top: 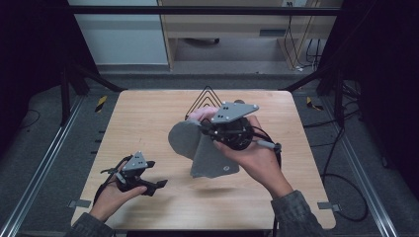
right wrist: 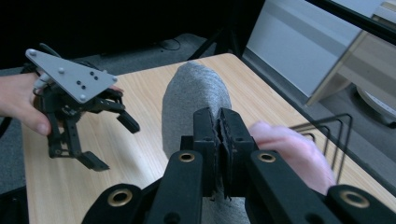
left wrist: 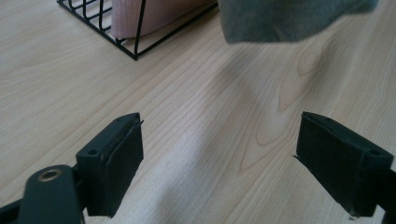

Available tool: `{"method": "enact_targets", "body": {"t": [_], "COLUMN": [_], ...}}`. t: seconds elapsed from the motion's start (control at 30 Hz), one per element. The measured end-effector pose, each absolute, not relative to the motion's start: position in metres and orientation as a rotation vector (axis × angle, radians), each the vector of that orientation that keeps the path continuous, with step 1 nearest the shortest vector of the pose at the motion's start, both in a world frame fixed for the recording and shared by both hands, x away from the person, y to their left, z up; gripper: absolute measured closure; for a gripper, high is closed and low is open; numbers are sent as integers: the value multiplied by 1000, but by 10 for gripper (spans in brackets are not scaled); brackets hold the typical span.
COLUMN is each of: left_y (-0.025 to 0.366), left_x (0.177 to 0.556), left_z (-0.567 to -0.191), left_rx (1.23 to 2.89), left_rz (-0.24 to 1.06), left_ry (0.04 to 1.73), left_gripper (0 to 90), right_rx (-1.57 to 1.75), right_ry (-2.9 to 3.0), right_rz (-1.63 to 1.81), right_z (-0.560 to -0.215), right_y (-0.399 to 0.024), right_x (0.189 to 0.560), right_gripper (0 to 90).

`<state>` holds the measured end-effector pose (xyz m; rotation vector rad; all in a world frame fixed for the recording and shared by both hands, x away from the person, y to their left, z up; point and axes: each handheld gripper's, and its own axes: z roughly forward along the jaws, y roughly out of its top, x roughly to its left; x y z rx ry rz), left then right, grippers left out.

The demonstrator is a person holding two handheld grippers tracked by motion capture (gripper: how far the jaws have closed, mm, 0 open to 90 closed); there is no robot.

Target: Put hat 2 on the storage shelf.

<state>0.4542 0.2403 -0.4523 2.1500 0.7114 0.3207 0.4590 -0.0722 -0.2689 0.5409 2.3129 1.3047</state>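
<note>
I've got the right gripper [top: 210, 129] lifted over the middle of the table [top: 148, 123], and its jaws are clamped tight on a grey sock [top: 197, 148]. In the right gripper view the two black jaws meet with just a thin edge of grey knit [right wrist: 196, 93] pinched between them, so exactly how much fabric is caught I can't make out. From the high view the sock hangs clear of the wood and throws a shadow below; its upper part is tucked behind the gripper and my hand.

Behind it sits a black wire rack [top: 205, 98], mostly blocked from above. There's something pink [top: 202, 114] in it, soft-looking, cut off at the frame's top edge in the left gripper view [left wrist: 140, 16] and blurred in the right gripper view, so I can't say what it is.

My left gripper [top: 157, 184] is down near the table's front left corner, well apart from the sock. Its jaws stand wide with only bare wood between them, gripping nothing. The sock's lower edge [left wrist: 289, 21] just peeks into the top of that view.
</note>
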Motion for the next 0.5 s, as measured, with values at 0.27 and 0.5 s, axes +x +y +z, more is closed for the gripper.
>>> {"method": "enact_targets", "body": {"t": [0.27,0.5], "left_y": [242,244], "left_x": [455,455], "left_z": [-452,-451], "left_rx": [2145,2128], "left_rz": [317,321], "left_ry": [710,711], "left_gripper": [161,175], "right_rx": [484,459], "right_ry": [2360,2388], "right_rz": [1299,1299], "right_z": [-273,-278], "right_y": [-46,-34], "right_x": [457,456], "right_gripper": [863,863]}}
